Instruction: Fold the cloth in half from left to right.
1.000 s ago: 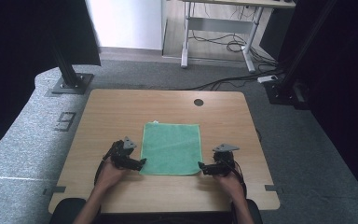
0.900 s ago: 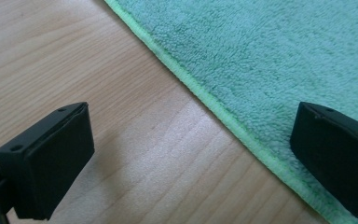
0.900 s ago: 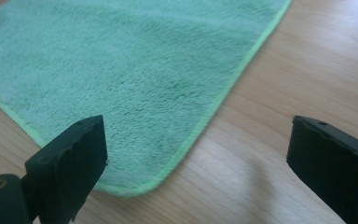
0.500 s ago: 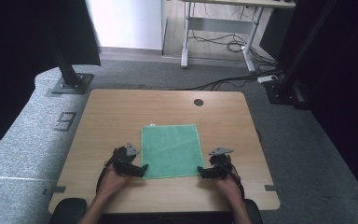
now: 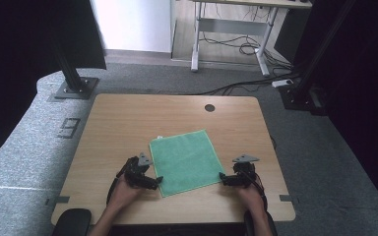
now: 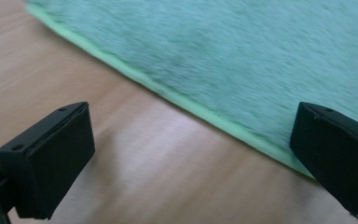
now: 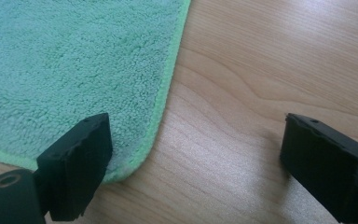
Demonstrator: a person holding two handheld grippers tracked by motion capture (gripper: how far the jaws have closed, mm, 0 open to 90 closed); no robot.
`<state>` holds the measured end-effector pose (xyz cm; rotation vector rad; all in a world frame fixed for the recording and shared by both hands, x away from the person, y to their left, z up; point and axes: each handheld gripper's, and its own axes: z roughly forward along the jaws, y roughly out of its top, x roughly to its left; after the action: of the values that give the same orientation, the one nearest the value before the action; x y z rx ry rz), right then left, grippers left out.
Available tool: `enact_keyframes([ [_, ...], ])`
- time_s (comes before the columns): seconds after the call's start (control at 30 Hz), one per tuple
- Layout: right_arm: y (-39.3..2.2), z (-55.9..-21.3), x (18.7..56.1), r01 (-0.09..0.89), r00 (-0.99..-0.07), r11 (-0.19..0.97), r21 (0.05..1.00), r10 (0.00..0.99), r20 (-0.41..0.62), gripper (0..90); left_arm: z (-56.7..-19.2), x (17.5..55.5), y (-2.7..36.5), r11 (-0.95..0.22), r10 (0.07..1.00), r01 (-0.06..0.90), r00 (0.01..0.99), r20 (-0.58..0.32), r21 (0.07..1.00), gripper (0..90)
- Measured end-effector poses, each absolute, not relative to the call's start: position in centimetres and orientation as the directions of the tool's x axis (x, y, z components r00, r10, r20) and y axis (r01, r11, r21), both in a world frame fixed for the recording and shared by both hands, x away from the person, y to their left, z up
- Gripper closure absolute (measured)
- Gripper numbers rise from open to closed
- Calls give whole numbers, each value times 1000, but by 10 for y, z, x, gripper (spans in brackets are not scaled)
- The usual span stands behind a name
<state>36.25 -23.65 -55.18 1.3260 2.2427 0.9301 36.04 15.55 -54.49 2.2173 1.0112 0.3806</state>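
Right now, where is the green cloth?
In the high view the green cloth lies flat on the near middle of the wooden table, between the left gripper and the right gripper.

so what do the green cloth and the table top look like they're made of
The green cloth looks like microfibre or terry: a matte, fuzzy, looped pile with a lighter stitched hem. The table top looks like pale wood or a wood-look laminate, I cannot tell which: grain lines run across it, with a smooth, faintly glossy sheen.
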Motion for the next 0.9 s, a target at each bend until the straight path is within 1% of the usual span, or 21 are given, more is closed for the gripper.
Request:
enact_keyframes([
  [0.23,-238,-556,361,609,-479,320,726,878,14,54,-537,390,169,-420,801,579,598,-14,699,1],
  [0.4,-238,-556,360,608,-476,316,728,880,16,52,-534,420,178,-371,834,587,552,-21,720,9],
  [0.5,-238,-556,360,609,-474,315,728,880,16,51,-534,437,183,-340,846,600,531,-43,725,11],
  [0.6,-238,-556,360,608,-474,315,729,880,16,52,-534,451,183,-326,853,603,520,-48,728,12],
  [0.83,-238,-556,360,609,-473,314,729,881,16,52,-536,474,181,-336,869,618,494,-18,711,12],
  [0.9,-238,-556,360,609,-473,314,729,881,16,53,-537,478,181,-329,871,622,490,-25,710,12],
])
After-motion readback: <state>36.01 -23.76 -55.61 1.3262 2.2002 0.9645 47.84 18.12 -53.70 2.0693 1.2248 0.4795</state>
